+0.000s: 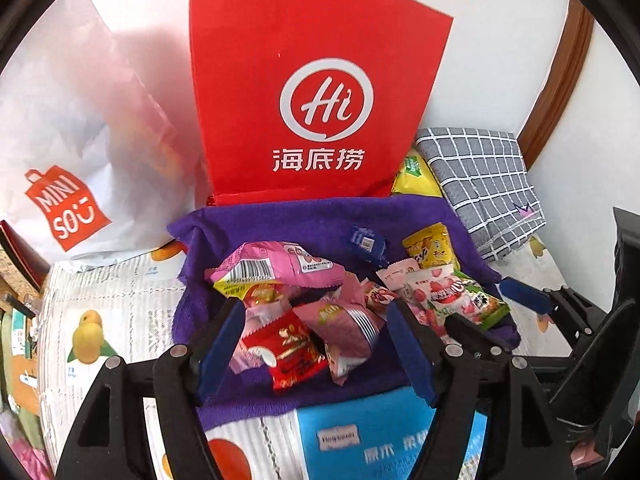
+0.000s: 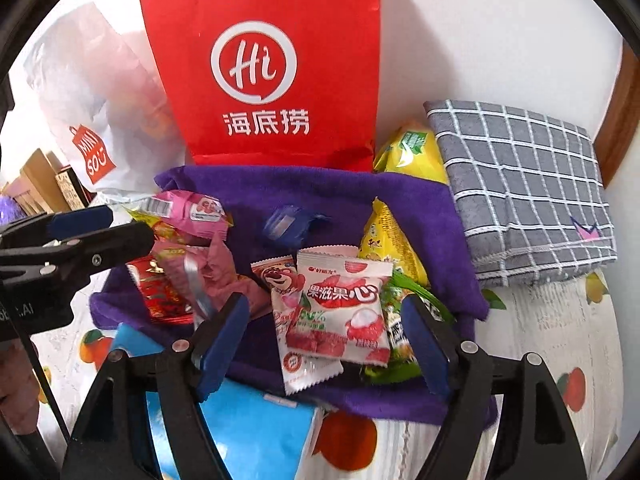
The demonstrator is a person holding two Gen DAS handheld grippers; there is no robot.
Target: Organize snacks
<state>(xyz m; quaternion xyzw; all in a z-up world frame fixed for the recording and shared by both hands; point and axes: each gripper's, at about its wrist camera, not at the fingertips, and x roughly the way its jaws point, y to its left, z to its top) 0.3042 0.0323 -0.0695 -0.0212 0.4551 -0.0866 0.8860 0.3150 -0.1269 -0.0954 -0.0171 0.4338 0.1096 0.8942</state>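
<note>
Several snack packets lie heaped on a purple towel. My left gripper is open above a red packet and a pink packet; a larger pink packet lies behind. My right gripper is open around a white lychee packet, with a bear packet and green packet beside it. A small blue packet and a yellow packet lie further back. The left gripper also shows in the right wrist view.
A red paper bag stands behind the towel, a white Miniso bag to its left. A folded grey checked cloth and a yellow bag are at the right. A blue box lies in front.
</note>
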